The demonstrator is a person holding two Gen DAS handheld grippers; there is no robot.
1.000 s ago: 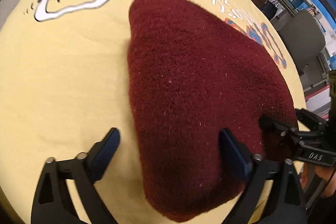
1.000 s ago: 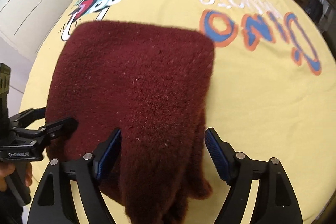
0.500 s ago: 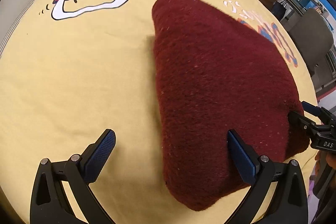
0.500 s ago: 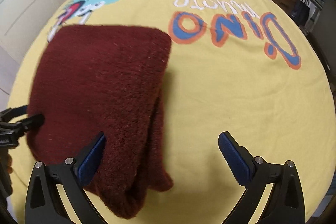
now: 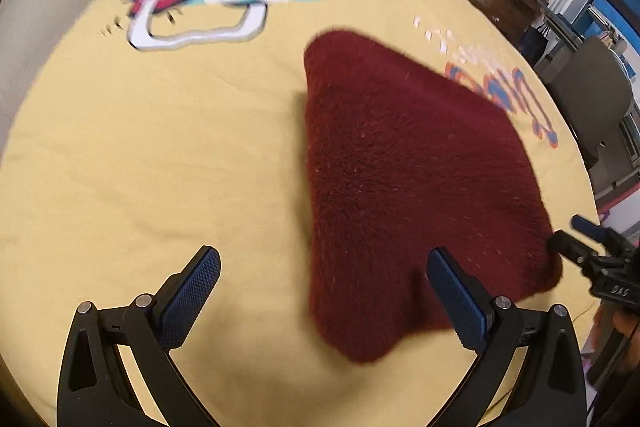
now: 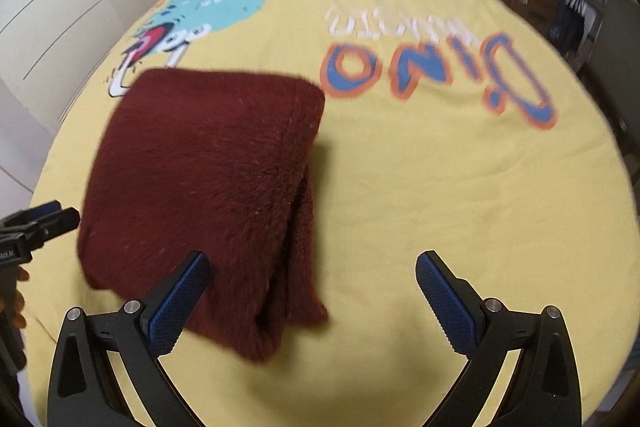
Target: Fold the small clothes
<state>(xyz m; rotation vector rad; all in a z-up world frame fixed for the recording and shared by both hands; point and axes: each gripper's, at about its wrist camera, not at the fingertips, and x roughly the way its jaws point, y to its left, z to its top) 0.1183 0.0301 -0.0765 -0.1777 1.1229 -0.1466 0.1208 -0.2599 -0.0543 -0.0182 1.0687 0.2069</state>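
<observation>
Both tongs, left (image 5: 323, 294) and right (image 6: 312, 297), gape wide, angled steeply downward, gripping nothing.

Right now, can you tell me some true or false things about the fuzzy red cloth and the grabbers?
1. The maroon fleece garment lies folded on the yellow dinosaur bedsheet. True.
2. The right gripper is clamped shut on the fleece. False: its jaws stand wide open, having just been opening, and hold nothing.
3. The left gripper is open. True.
4. The bedsheet print is a blue elephant. False: it shows a teal dinosaur and the word "Dino".
5. The fleece hangs in the air. False: it rests on the sheet.
</observation>
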